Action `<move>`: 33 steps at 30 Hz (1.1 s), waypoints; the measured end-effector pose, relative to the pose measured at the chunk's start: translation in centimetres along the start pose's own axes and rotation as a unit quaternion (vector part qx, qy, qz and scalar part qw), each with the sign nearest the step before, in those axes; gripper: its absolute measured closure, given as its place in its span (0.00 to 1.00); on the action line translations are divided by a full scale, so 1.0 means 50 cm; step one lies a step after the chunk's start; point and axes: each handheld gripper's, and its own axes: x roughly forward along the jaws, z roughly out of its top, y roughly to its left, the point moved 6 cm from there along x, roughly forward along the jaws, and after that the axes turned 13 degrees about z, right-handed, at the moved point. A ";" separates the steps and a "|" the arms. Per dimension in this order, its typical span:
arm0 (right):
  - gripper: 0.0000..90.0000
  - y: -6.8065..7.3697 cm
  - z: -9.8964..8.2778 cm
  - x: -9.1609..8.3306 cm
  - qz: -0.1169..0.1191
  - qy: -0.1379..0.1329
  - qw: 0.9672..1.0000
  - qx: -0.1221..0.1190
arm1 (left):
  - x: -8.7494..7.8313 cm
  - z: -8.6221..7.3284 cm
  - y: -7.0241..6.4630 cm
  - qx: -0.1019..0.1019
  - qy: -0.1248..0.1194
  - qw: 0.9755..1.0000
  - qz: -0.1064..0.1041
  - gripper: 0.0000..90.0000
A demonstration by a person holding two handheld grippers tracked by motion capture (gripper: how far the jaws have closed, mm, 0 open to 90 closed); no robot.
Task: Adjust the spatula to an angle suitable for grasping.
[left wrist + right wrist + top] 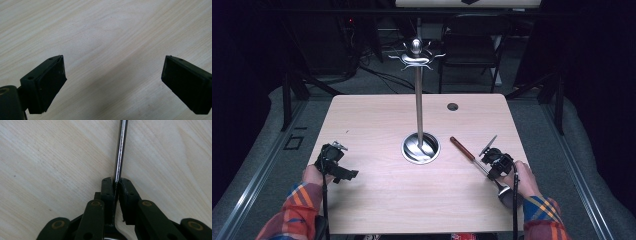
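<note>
A long utensil [472,159] with a reddish-brown wooden handle and a shiny metal shaft is seen lying flat on the pale wooden table [377,200], to the right of a tall metal stand [418,100] whose round base sits near the middle of the tabletop. The utensil is laid at a slant, its wooden end pointing far and left toward the stand's base, its rounded metal end near the right hand [524,182]. The right gripper [493,169] is held low over the utensil, and its jaws are clamped on the metal shaft [119,157], which is seen running away between the pads. The left gripper [339,167] is held on the near left of the table, well apart from the utensil; its jaws are spread wide, with bare tabletop between them.
</note>
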 end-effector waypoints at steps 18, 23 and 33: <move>0.77 0.017 0.003 0.007 0.022 0.009 1.000 -0.018 | 0.000 -0.001 -0.001 0.003 0.001 1.000 -0.001 0.06; 0.69 0.021 0.015 -0.001 0.015 -0.006 1.000 -0.015 | 0.001 0.000 -0.002 0.004 0.003 1.000 -0.001 0.06; 0.27 0.038 0.059 -0.001 -0.002 -0.040 0.999 -0.021 | 0.003 0.001 -0.004 0.004 0.004 1.000 -0.001 0.06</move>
